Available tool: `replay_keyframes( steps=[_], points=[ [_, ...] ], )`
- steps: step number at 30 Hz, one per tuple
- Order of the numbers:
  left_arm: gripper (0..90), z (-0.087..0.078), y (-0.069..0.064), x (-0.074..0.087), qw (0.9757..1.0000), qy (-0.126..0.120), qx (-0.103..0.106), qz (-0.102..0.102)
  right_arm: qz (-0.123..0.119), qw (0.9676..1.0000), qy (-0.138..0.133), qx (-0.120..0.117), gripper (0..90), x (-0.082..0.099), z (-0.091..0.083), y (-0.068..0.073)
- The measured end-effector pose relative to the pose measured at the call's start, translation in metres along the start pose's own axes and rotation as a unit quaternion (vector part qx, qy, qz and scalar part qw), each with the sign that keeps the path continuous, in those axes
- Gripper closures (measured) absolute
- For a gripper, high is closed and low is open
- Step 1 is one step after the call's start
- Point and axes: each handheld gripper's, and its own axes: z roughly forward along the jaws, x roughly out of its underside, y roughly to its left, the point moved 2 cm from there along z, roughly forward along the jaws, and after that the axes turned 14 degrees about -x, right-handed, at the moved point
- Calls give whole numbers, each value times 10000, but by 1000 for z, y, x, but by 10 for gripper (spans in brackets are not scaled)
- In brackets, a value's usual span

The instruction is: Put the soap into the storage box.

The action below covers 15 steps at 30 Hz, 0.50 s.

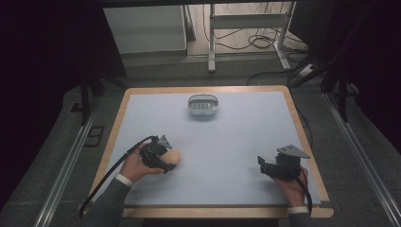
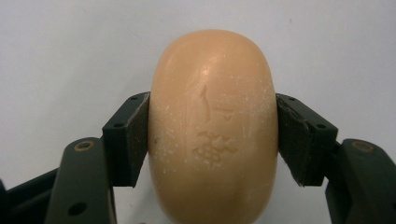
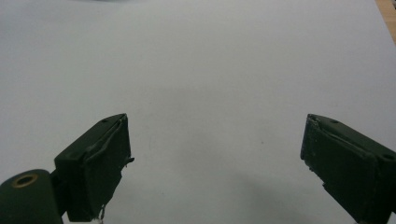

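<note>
Item: smooth oval bar of peach-coloured soap (image 2: 214,126), stamped with faint raised marks on its top face and dusted with pale specks. Location: lower left of the high view (image 1: 173,157), on the pale blue-grey sheet covering the wood-edged table (image 1: 113,137). In the left gripper view it sits centre frame, its two long sides touching the black pads.

Item: left gripper (image 1: 166,161), black, cable trailing toward the lower left corner, held in the person's left hand (image 1: 135,166). Jaws pinch the soap from either side, each pad flat against it.

Item: right gripper (image 1: 261,163), black with a grey three-cornered plate on top, lower right of the high view, held in the person's right hand (image 1: 292,183). Jaws spread wide, nothing between them; bare sheet below in the right gripper view (image 3: 215,154).

Item: small oval white soap dish (image 1: 203,105) with a ridged floor, upper centre of the table, well apart from both grippers.

Item: grey sleeves, bottom edge of the high view.
</note>
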Motion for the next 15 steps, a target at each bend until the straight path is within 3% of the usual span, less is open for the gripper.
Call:
replay_keyframes(
  steps=[8,15],
  points=[
    [328,-4,4,-15,9999,-147,-10,-31,24,10000,-18,-34,84,-1,-1,1],
    [329,-7,14,-29,9997,-169,-166,-18,52,10000,-40,-34,84,-1,-2,-1]
  ],
)
